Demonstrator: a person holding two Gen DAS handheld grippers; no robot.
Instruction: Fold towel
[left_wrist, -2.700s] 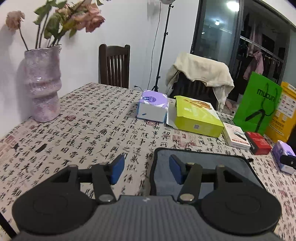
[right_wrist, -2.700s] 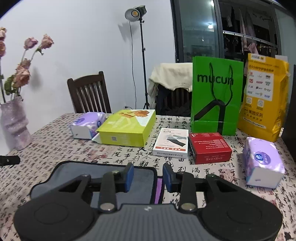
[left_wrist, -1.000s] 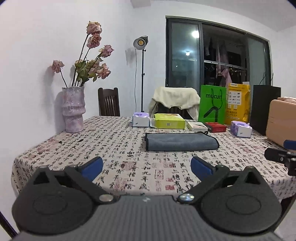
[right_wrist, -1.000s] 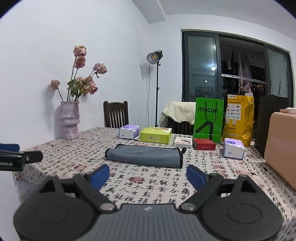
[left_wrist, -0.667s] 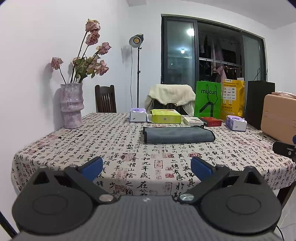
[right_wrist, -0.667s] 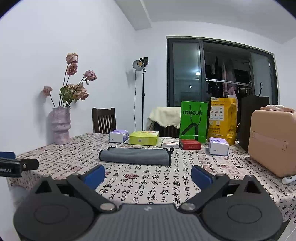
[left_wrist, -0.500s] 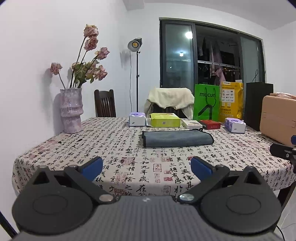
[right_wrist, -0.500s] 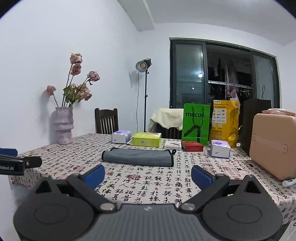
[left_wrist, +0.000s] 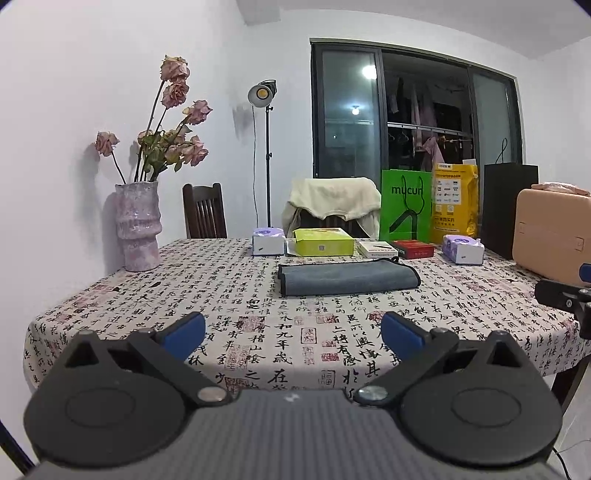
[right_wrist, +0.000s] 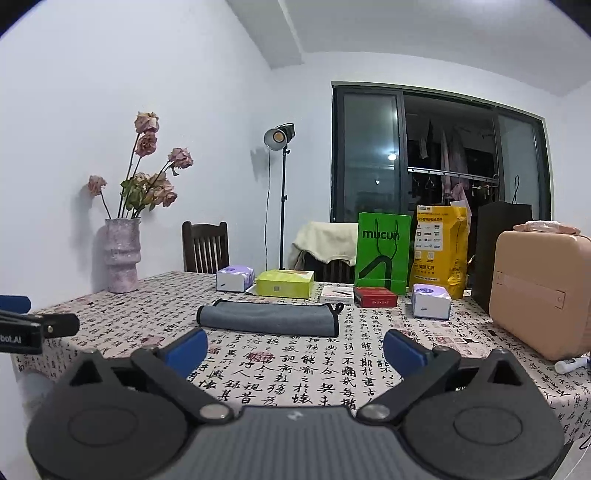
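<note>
In the left wrist view, our left gripper (left_wrist: 291, 332) has its blue-padded fingers (left_wrist: 184, 329) spread wide apart and they hold nothing. It stays off the near edge of the table (left_wrist: 147, 295), well apart from the towel (left_wrist: 347, 277). The gray towel lies folded into a long flat strip in the middle of the patterned tablecloth, in front of a row of boxes (left_wrist: 323, 242). A vase (left_wrist: 137, 225) with dried roses stands at the left side.

In the right wrist view, our right gripper (right_wrist: 295, 349) is also wide open and empty, with the table's near part between its fingers. The towel (right_wrist: 267, 317) lies flat beyond it, untouched. A pink case (right_wrist: 541, 291) stands at the right, and a green bag (right_wrist: 382, 258) stands behind the boxes.
</note>
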